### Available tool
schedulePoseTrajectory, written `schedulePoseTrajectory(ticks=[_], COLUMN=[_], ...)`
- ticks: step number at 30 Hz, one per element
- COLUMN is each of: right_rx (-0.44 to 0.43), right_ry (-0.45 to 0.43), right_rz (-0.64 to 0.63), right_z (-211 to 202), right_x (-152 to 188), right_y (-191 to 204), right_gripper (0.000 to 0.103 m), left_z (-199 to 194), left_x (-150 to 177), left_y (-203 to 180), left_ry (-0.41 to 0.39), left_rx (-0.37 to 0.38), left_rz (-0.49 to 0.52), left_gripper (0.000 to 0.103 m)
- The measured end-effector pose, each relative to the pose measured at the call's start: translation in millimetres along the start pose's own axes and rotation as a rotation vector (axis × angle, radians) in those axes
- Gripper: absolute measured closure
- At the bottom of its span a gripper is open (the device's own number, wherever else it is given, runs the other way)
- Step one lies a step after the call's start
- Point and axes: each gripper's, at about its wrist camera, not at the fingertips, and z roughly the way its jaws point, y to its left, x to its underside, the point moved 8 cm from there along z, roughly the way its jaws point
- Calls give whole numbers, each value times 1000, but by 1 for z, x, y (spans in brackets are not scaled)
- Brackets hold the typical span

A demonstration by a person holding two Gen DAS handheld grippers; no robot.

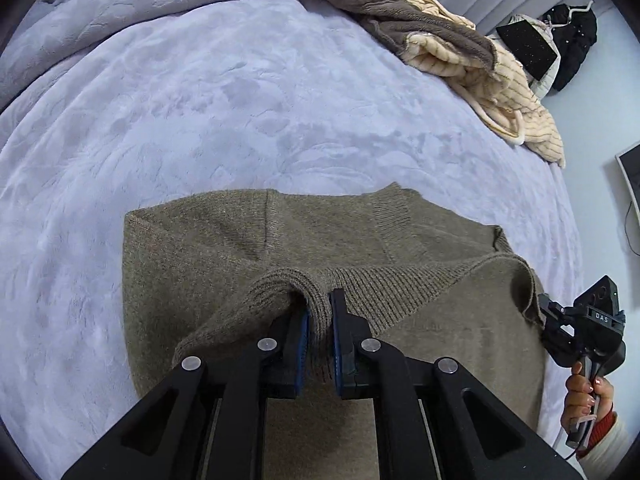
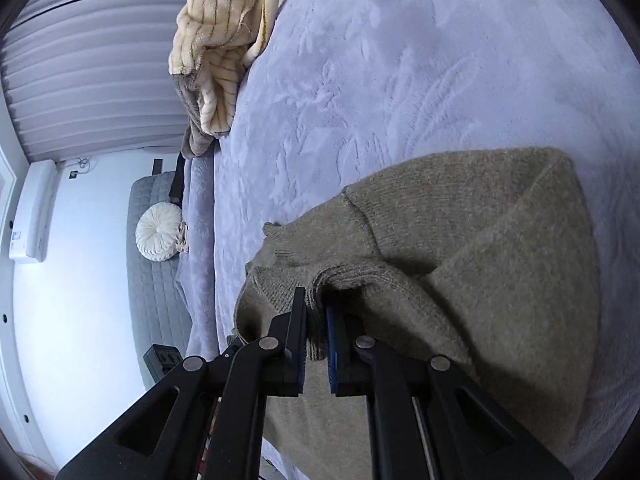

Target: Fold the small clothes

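Note:
An olive-brown knit sweater (image 1: 224,248) lies on the lavender bed cover (image 1: 240,100). Its ribbed hem is lifted and folded over toward the far end. My left gripper (image 1: 319,312) is shut on a fold of the ribbed hem. My right gripper (image 2: 316,316) is shut on another part of the same ribbed edge; it also shows at the right of the left wrist view (image 1: 538,314), at the sweater's right side. The sweater also shows in the right wrist view (image 2: 480,220).
A heap of beige striped and brown plush clothes (image 1: 460,52) lies at the bed's far right edge. Black items (image 1: 560,48) sit beyond the bed. In the right wrist view a grey bench with a round white cushion (image 2: 158,236) stands beside the bed.

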Motion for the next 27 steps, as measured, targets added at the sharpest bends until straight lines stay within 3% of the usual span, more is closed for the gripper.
schedulePoseTrajectory(ticks=[4, 6, 7, 8, 9, 12, 14, 16, 19, 21, 24, 27], right_rx=[-15, 14, 33, 52, 62, 93, 114, 165, 233, 281, 300, 266], right_ry=[-22, -85, -116, -149, -173, -165, -143, -103, -47, -38, -68, -107], right_rz=[3, -30, -45, -58, -64, -94, -158, -250, -321, -308, -246, -187], right_z=[2, -8, -15, -22, -28, -34, -30, -19, 4, 16, 16, 3], right_x=[-11, -23, -30, -37, -42, -43, -35, -23, -11, -11, -20, -28], right_y=[1, 9, 13, 18, 23, 37, 48, 55, 51, 35, 11, 4], right_gripper=[91, 89, 80, 59, 52, 52, 70, 76, 78, 79, 98, 100], left_z=[-13, -32, -45, -54, -60, -63, -56, -40, -12, 3, 15, 8], left_x=[-10, -21, -27, -32, -35, -36, -30, -22, -14, -13, -14, -12], left_y=[2, 5, 6, 7, 7, 6, 3, -4, -10, -3, 21, 41], left_ry=[-75, -144, -188, -212, -212, -185, -146, -102, -68, -78, -68, -69], left_rx=[-71, -128, -151, -157, -161, -152, -117, -76, -97, -162, -241, -219], left_rz=[11, -1, -12, -13, -11, 0, 2, 14, 26, 27, -13, -75], left_gripper=[73, 23, 20, 20, 20, 20, 20, 20, 20, 20, 20, 20])
